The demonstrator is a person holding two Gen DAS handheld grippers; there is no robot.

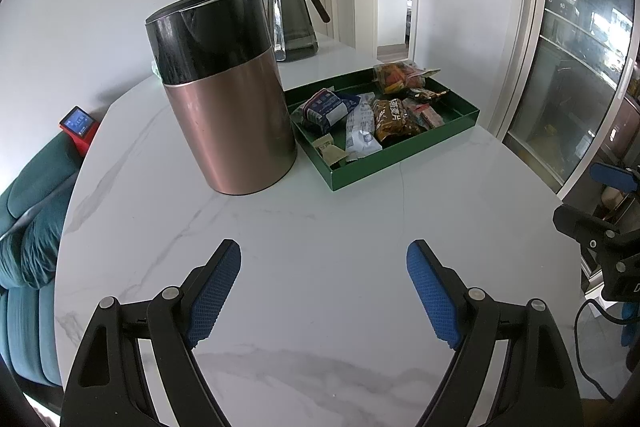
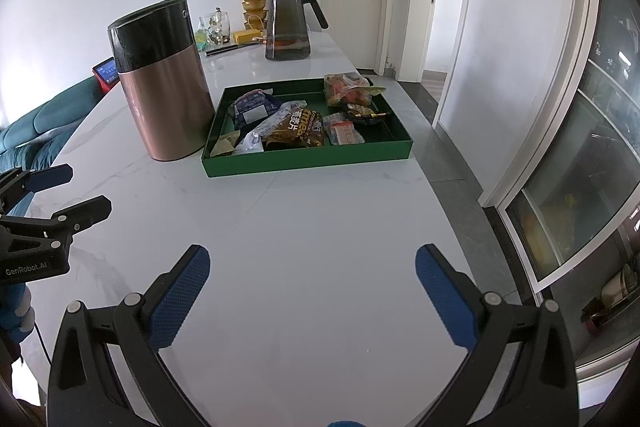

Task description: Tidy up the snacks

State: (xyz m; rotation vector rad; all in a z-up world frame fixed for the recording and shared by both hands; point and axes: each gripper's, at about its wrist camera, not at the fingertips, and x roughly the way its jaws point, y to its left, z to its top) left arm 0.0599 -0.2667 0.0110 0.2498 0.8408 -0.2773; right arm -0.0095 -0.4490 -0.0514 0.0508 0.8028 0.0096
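White, grey-veined marble table [image 1: 320, 219] beside a white wall and glass-fronted cabinet [image 2: 592, 155]. At 12 o'clock, a shallow green tray [image 2: 304, 163] holds crinkled snack packets [image 2: 296, 131]; a copper-and-black cylindrical bin [image 1: 228, 91] stands at 11 o'clock. Left gripper [image 1: 324, 291] and right gripper [image 2: 312, 295]: blue-padded fingers spread wide, holding nothing.

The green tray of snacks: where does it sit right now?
The green tray rests on the white marble table, just right of the copper-and-black canister and in front of the glass pitcher; in both wrist views it lies beyond the open grippers.
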